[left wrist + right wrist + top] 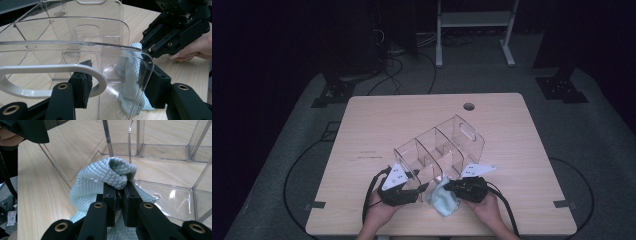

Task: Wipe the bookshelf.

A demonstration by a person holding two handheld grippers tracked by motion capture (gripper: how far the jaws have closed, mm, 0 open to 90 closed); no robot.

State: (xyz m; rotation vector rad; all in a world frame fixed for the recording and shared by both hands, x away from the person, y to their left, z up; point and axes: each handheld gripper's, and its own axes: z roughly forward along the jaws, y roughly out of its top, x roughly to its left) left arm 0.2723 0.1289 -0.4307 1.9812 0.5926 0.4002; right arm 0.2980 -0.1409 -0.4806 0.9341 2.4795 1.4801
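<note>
Right tool (119,195) clamped on cloth (100,180), against clear organizer (165,152).

We see a clear plastic organiser (439,147) lying tilted on the table, its dividers forming 3 or 4 open compartments and an oval handle cut-out in each end wall. Its near end wall is clamped. Touching that end lies a pale blue quilted cloth (445,199), bunched up and pinched at its fold.
</note>
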